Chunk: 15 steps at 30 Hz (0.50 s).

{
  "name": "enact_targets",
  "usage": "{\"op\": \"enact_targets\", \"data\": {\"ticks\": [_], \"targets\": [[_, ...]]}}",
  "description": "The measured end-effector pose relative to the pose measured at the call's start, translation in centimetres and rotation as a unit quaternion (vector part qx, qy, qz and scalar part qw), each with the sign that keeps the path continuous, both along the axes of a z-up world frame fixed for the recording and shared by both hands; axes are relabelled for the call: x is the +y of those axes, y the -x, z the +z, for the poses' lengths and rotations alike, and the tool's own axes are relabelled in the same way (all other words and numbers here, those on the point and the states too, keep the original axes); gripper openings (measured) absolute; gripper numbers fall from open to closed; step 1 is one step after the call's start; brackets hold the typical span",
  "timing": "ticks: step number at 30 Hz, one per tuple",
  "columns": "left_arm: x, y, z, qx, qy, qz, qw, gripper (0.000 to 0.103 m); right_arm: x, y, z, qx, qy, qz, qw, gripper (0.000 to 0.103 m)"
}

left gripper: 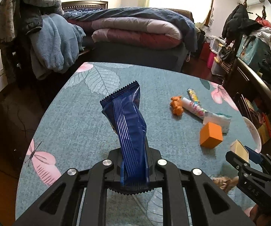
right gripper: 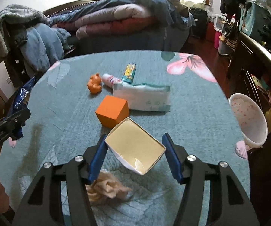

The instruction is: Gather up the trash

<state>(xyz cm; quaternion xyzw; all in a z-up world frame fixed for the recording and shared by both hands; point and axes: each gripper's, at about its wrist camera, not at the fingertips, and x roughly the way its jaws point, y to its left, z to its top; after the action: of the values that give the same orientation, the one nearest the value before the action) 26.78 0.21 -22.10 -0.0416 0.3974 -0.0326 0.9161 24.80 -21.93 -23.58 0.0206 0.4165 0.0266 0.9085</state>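
Note:
A long blue snack wrapper (left gripper: 126, 113) stands up out of my left gripper (left gripper: 133, 150), which is shut on its lower end above the teal flowered table (left gripper: 69, 122). From the right wrist view that wrapper (right gripper: 20, 98) and the left gripper (right gripper: 13, 120) sit at the far left edge. My right gripper (right gripper: 134, 141) has its blue pads against both sides of a small open white cardboard box (right gripper: 135, 148), which is tilted with its empty inside facing me. A crumpled beige tissue (right gripper: 107, 188) lies on the table right under the right gripper.
An orange cube (right gripper: 112, 113) sits just beyond the box. Behind it are a tissue pack (right gripper: 145, 98), an orange bear toy (right gripper: 95, 83), a white tube (right gripper: 110, 80) and a candy pack (right gripper: 129, 72). A pink-speckled bowl (right gripper: 248, 120) hangs at the table's right edge.

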Motion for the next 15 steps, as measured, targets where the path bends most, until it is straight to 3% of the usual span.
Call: {"op": "enact_targets", "data": {"ticks": [15], "targets": [[-4.0,2.8,4.6,-0.042,-0.006,-0.038,0.9984,0.015,-3.5,4.6,3.2,-0.038,-0.042,-0.014,0.998,0.060]]}}
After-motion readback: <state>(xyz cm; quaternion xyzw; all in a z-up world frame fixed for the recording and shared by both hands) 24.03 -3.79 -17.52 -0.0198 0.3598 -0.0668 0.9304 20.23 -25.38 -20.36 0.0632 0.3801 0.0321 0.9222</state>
